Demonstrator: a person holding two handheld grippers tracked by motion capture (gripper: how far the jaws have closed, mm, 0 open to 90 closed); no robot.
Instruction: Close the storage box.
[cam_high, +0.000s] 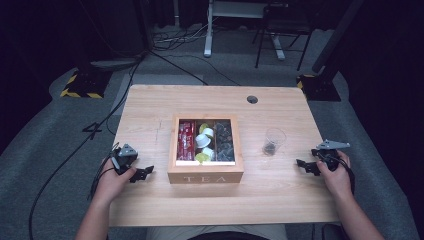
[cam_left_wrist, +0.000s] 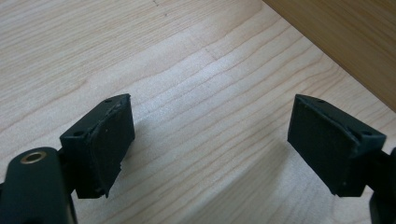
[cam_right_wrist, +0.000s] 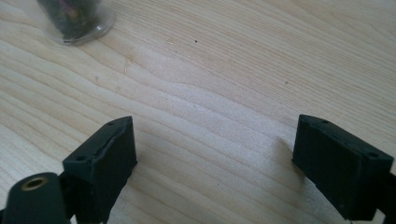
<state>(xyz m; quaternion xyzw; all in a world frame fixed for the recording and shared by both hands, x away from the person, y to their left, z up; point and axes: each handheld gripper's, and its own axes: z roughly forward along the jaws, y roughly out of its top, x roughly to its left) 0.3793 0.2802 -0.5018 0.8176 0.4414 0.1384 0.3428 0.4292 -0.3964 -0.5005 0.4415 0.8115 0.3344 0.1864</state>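
Note:
An open wooden box (cam_high: 205, 176) marked TEA stands mid-table; its compartments hold red packets (cam_high: 186, 141), white and green capsules (cam_high: 204, 142) and dark packets (cam_high: 224, 141). To its right is a clear glass (cam_high: 273, 141) with something dark at the bottom. My left gripper (cam_high: 142, 173) rests low on the table left of the box, open, with bare wood between its jaws. In the left gripper view (cam_left_wrist: 210, 140) the box wall (cam_left_wrist: 345, 42) crosses the top right. My right gripper (cam_high: 303, 165) sits right of the glass, open and empty. The glass base (cam_right_wrist: 77, 21) shows beyond it (cam_right_wrist: 215, 163).
The light wood table (cam_high: 150, 110) has a round cable hole (cam_high: 252, 99) near its far edge. Black cables (cam_high: 75, 150) trail over the grey floor at left. Yellow-and-black stand bases (cam_high: 80, 87) and desk legs (cam_high: 207, 30) lie beyond the table.

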